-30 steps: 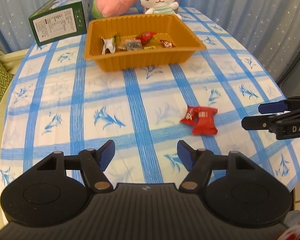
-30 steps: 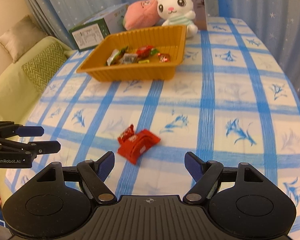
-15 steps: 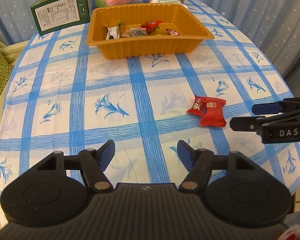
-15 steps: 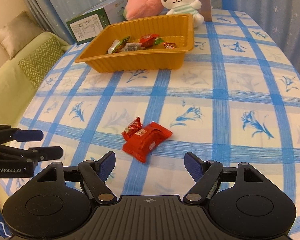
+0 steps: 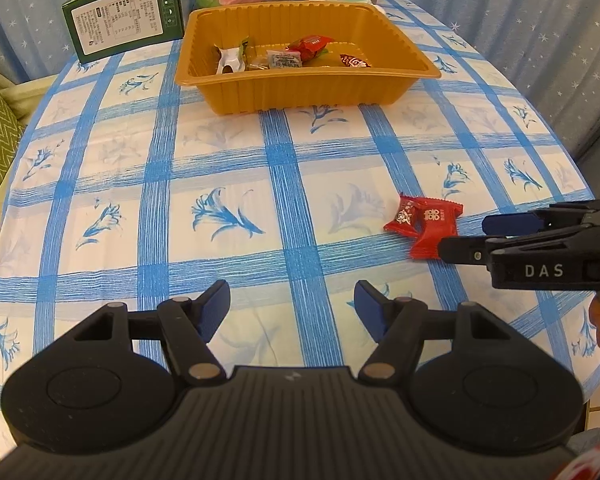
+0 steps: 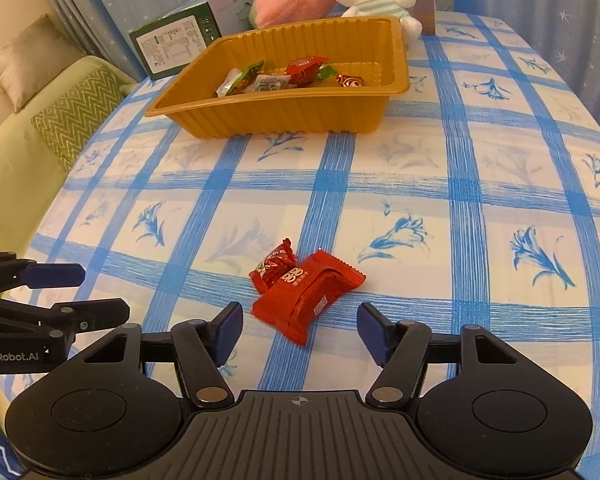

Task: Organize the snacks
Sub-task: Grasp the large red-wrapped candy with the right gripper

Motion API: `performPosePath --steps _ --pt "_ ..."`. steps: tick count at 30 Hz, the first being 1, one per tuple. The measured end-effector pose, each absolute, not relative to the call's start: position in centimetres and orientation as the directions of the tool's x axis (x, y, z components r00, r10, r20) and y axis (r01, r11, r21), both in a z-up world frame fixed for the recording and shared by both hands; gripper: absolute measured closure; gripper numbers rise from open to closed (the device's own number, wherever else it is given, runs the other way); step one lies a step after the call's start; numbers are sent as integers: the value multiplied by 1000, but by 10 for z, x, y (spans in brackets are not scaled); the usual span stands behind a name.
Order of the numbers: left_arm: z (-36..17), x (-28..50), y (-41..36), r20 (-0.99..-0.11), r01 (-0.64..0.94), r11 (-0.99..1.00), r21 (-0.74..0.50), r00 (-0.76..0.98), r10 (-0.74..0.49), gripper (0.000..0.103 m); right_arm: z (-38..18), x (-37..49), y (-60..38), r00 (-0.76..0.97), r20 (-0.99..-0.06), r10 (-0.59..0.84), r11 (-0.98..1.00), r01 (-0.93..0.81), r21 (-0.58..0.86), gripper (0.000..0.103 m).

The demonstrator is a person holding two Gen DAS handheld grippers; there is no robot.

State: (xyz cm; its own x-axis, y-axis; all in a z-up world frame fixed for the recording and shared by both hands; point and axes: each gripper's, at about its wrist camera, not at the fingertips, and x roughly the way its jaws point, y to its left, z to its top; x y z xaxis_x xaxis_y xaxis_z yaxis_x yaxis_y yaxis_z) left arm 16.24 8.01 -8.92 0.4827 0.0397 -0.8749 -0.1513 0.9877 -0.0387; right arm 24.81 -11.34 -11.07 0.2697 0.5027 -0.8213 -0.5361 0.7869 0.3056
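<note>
Near table edge, right gripper (image 6: 298, 330) was lowered toward two red snack packets (image 6: 306, 294), jaws just narrowed but touching nothing, likely sized for pickup; orange tray (image 6: 284, 118) waited far behind; left gripper (image 5: 292, 306) held open, empty.

Both wrist views look steeply down, close, sharing the orange tray (image 5: 300, 96).

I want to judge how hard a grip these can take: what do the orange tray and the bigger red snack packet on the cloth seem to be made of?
The orange ribbed tray looks like thin moulded plastic: fluted walls, a rolled rim and a soft sheen. The larger red snack packet looks like glossy plastic or foil film: crimped serrated ends, wrinkles and bright highlights. Its contents cannot be seen.
</note>
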Motion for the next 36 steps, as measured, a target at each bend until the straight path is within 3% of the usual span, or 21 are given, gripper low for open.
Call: performPosePath --steps 21,36 --pt "-95 169 79 -860 -119 993 -24 509 40 37 -127 262 -102 307 -820 483 797 -543 266 66" --pt "-114 200 37 -839 100 993 -56 534 -101 55 -128 277 -152 307 -826 473 806 -529 265 70"
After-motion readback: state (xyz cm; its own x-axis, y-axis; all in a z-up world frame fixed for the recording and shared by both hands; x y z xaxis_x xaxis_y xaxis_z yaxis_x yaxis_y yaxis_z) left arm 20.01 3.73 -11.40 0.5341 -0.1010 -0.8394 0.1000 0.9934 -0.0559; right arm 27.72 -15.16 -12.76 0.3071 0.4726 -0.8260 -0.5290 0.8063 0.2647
